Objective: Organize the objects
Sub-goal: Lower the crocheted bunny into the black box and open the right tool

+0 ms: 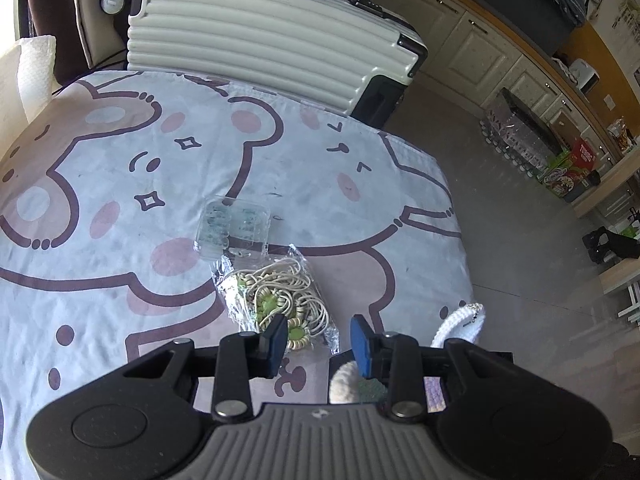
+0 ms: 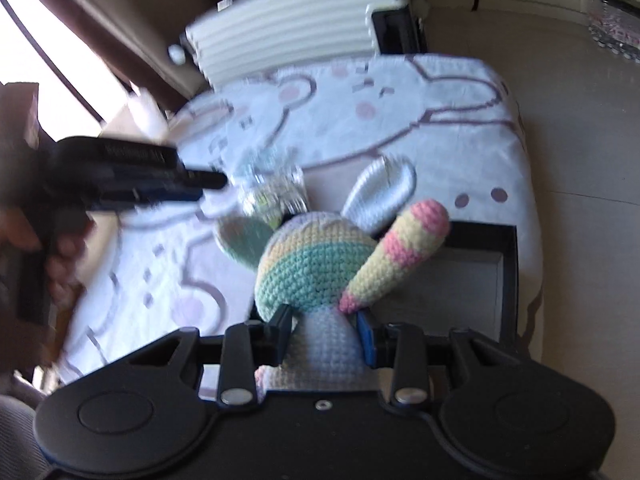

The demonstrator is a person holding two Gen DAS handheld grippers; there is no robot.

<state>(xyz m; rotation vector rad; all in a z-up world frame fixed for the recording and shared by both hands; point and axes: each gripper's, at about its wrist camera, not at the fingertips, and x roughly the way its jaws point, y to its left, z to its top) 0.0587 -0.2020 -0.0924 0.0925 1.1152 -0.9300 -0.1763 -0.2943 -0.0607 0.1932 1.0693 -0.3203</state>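
Observation:
My right gripper (image 2: 325, 336) is shut on the pale lower body of a crocheted pastel bunny toy (image 2: 316, 268), whose striped ears stick up. The toy hangs over a black open box (image 2: 513, 280) at the table's near right corner. My left gripper (image 1: 320, 340) is open with nothing between its pads, just behind a clear bag of coiled cream cords with green pieces (image 1: 276, 300). A small clear plastic case (image 1: 232, 228) lies right beyond the bag. The left gripper (image 2: 216, 180) also shows blurred in the right wrist view, beside the bag (image 2: 272, 196). The toy's white ear (image 1: 460, 324) peeks in at the lower right of the left wrist view.
The table wears a cloth with cartoon bears and rabbits (image 1: 120, 200). A cream ribbed suitcase (image 1: 260, 40) stands behind its far edge, a paper towel roll (image 1: 36, 64) at the far left. Grey floor (image 1: 520, 220) and cabinets lie to the right. A hand (image 2: 24, 232) holds the left gripper.

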